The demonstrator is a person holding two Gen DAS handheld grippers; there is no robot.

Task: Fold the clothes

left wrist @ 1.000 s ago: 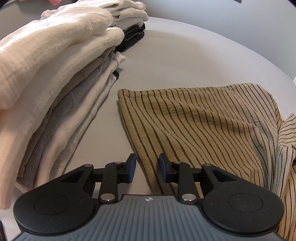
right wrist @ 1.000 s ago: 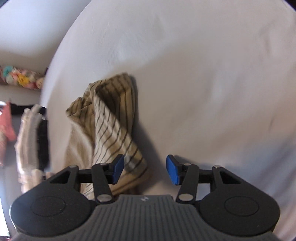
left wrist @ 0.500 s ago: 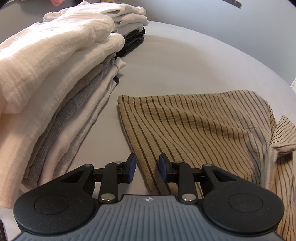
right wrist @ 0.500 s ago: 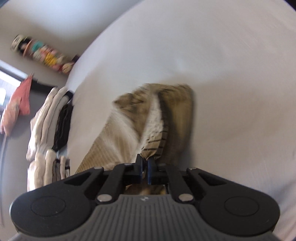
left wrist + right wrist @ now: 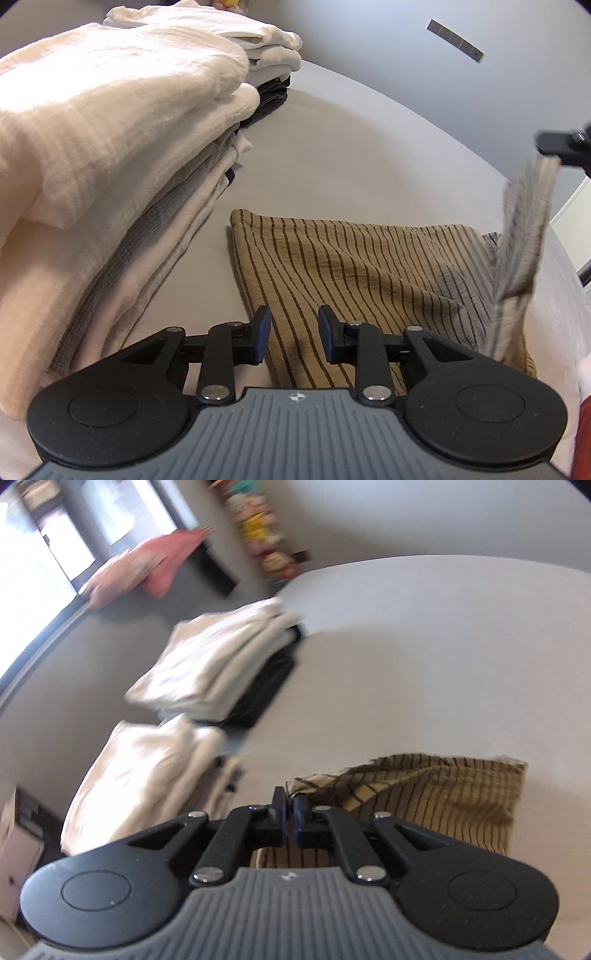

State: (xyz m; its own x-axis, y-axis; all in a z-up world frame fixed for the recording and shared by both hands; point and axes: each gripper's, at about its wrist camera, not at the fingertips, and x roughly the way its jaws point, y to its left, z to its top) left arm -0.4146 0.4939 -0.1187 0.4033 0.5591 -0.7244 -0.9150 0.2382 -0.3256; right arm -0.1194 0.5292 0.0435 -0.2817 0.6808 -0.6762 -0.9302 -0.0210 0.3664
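Right gripper (image 5: 290, 812): my jaws are pressed together on a pinch of the striped cloth (image 5: 436, 797), and the pinched edge is lifted clear of the bed (image 5: 424, 646). From the left wrist view, the same gripper (image 5: 563, 146) shows at the far right edge, with a blurred strip of the cloth hanging down from it.

Left gripper (image 5: 294, 334): my jaws stand partly spread, with a clear gap between the blue pads (image 5: 264, 332). Nothing is between them. They hover above the near edge of the striped cloth (image 5: 351, 266); whether they touch it I cannot tell.

Location of the cloth: it lies on the grey bed (image 5: 369, 147), mostly flat, tan with dark stripes, its right part raised toward my right gripper.

Adjacent items: a stack of folded pale clothes (image 5: 110, 166) sits just beside the cloth on its left, not touching it. A second stack (image 5: 269, 62), pale on top and dark beneath, lies farther back. In the right wrist view both stacks appear left of the cloth, and a pink garment (image 5: 147, 568) lies beyond the bed.
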